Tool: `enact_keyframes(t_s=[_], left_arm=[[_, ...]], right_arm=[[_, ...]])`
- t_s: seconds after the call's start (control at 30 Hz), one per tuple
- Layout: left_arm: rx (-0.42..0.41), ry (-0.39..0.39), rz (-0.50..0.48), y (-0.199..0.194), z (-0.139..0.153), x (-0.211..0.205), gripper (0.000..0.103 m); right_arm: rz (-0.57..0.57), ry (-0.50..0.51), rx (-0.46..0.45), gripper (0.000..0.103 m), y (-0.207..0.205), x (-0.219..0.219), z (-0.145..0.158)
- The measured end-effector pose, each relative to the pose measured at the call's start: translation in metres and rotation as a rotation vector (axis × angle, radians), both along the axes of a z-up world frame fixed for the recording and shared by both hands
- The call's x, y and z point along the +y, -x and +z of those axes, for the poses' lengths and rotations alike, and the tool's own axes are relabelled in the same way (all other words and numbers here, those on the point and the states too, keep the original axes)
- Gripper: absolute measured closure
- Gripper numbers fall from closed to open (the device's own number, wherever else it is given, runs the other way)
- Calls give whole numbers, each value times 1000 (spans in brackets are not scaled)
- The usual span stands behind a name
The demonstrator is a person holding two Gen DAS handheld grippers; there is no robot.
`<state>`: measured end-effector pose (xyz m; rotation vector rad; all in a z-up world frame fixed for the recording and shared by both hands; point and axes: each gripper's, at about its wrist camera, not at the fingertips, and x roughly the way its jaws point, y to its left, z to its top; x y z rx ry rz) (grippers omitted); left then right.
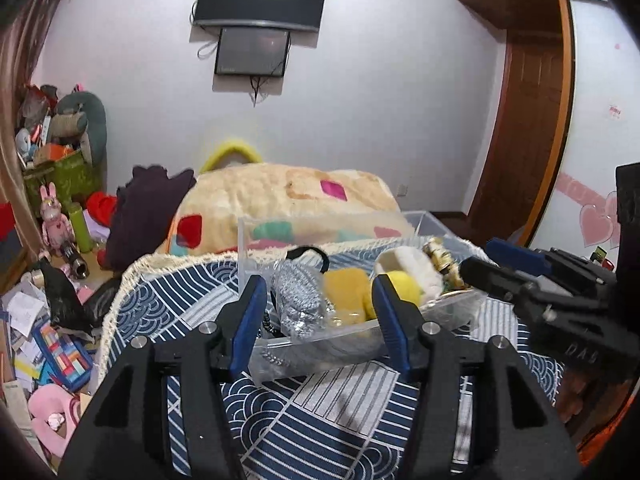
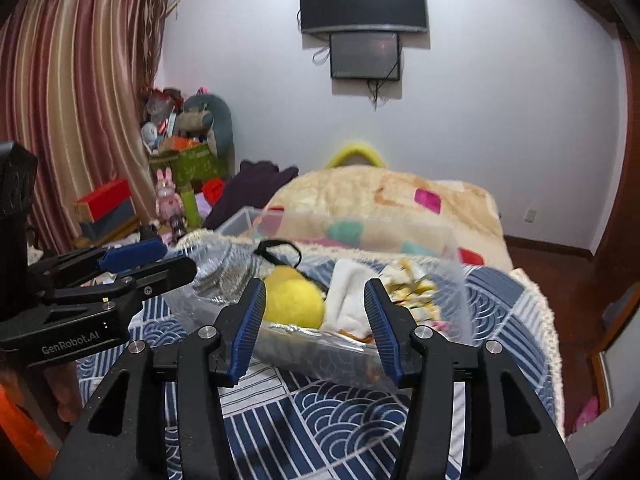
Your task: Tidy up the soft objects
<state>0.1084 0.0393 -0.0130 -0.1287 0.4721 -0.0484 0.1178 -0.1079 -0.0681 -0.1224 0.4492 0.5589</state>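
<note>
A clear plastic bin (image 1: 320,338) (image 2: 452,248) stands on the blue patterned cloth. It holds a yellow plush ball (image 1: 348,290) (image 2: 294,300), a white fluffy piece (image 1: 412,262) (image 2: 348,300), a silver mesh pouch with a black loop (image 1: 298,292) (image 2: 224,276), and a gold item (image 1: 440,260). My left gripper (image 1: 320,292) is open and empty, just short of the bin's near wall. My right gripper (image 2: 314,300) is open and empty, in front of the bin. Each gripper shows in the other's view, the right one (image 1: 496,266) and the left one (image 2: 160,258).
A cream blanket with coloured patches (image 1: 288,196) (image 2: 380,200) lies behind the bin. Dark purple clothing (image 1: 148,208) hangs at the bed's left. The floor on the left is crowded with papers, a pink rabbit toy (image 1: 54,220), a green box (image 2: 192,164) and plush toys. A wooden door (image 1: 520,120) stands right.
</note>
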Motion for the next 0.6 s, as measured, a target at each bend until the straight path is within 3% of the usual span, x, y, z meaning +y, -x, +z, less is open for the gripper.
enact_keyframes(t_s=[0.3,0.4,0.53,0.6], left_arm=[[-125,-19,-14,53,31,-16,47],[-164,-16,-10,68,37,-20,39],[-196,-23,-4,82,40,-26,30],[-201,-31,6,86,39,-30,23]], right_arm=[[-8,-60,-100,55,40,-25,30],[-7,-65,-125,55,52,-28,32],[-20,-82,-165,30,66,-35,33],[-21,-91,-181,29,71,-38,33]])
